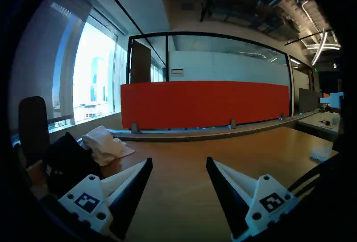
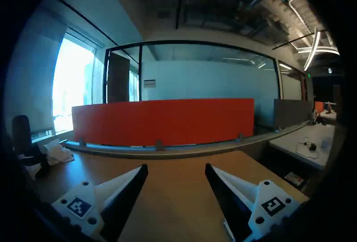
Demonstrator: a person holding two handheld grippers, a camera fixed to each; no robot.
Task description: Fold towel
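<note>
In the left gripper view we hold the left gripper (image 1: pixel 178 159) with its two fingers wide apart. Nothing is between them. It hangs over a wooden table (image 1: pixel 187 197). The towel (image 1: pixel 103 144) lies at about ten o'clock from this gripper, near the far left part of the table. It is white and crumpled in a heap, not folded, and well apart from the fingers. A dark bundle (image 1: pixel 69 162) sits just beside the towel, on its eight o'clock side; we cannot tell what it is. A black chair back (image 1: pixel 33 126) stands at nine o'clock, and a bright window (image 1: pixel 93 81) is above it, toward eleven o'clock. An orange screen (image 1: pixel 205 104) runs along the far edge of the table at twelve o'clock.

In the right gripper view the right gripper (image 2: pixel 176 165) is also spread open and holds nothing, over the same table (image 2: pixel 178 206). Here the towel (image 2: pixel 57 152) is at nine o'clock, well apart from the fingers. The orange screen (image 2: pixel 165 121) is again at twelve o'clock. A white desk (image 2: pixel 303 146) stands at three o'clock.
</note>
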